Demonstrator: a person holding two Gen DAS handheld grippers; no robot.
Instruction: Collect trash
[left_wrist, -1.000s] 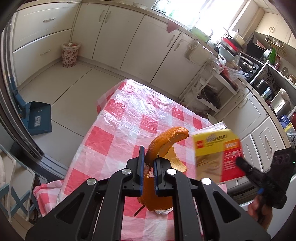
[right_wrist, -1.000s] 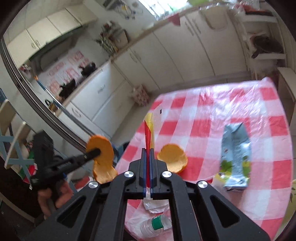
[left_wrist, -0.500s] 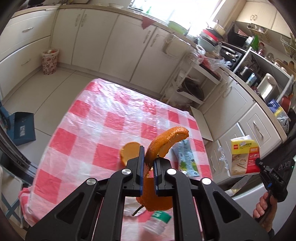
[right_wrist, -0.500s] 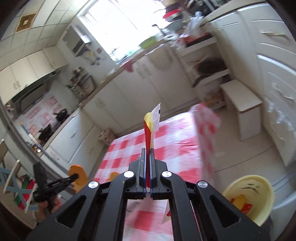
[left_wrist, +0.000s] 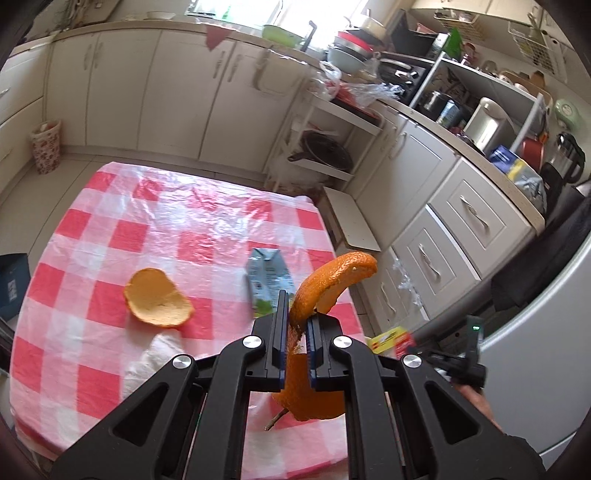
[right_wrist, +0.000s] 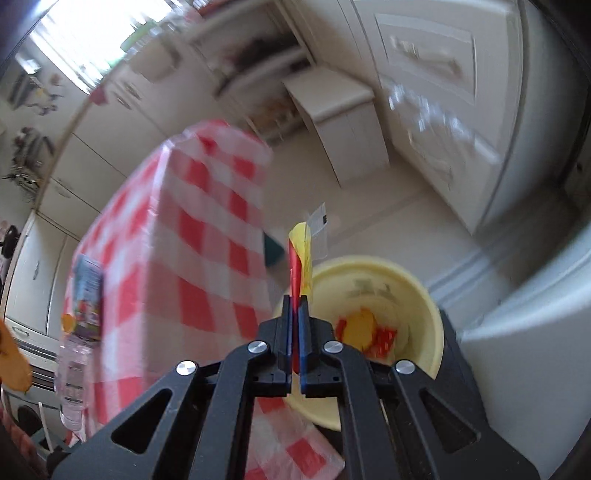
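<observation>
My left gripper (left_wrist: 295, 314) is shut on a curved orange peel (left_wrist: 332, 275) and holds it above the near right part of the red-checked table (left_wrist: 155, 206). My right gripper (right_wrist: 295, 306) is shut on a flat yellow and red wrapper (right_wrist: 301, 251) and holds it over a yellow bin (right_wrist: 421, 295) on the floor beside the table. The bin has yellow and red trash (right_wrist: 365, 328) inside. The right gripper with the wrapper (left_wrist: 391, 338) also shows low at the right of the left wrist view.
On the table lie a second orange peel (left_wrist: 159, 299), a flattened blue carton (left_wrist: 267, 277), crumpled white tissue (left_wrist: 151, 362) and a plastic bottle (right_wrist: 72, 369) near its edge. White cabinets (left_wrist: 443, 236) and a small white stool (left_wrist: 351, 221) stand to the right.
My right gripper has swung down from the table's side to above the yellow bin with the wrapper. My left gripper has shifted right over the table with the peel.
</observation>
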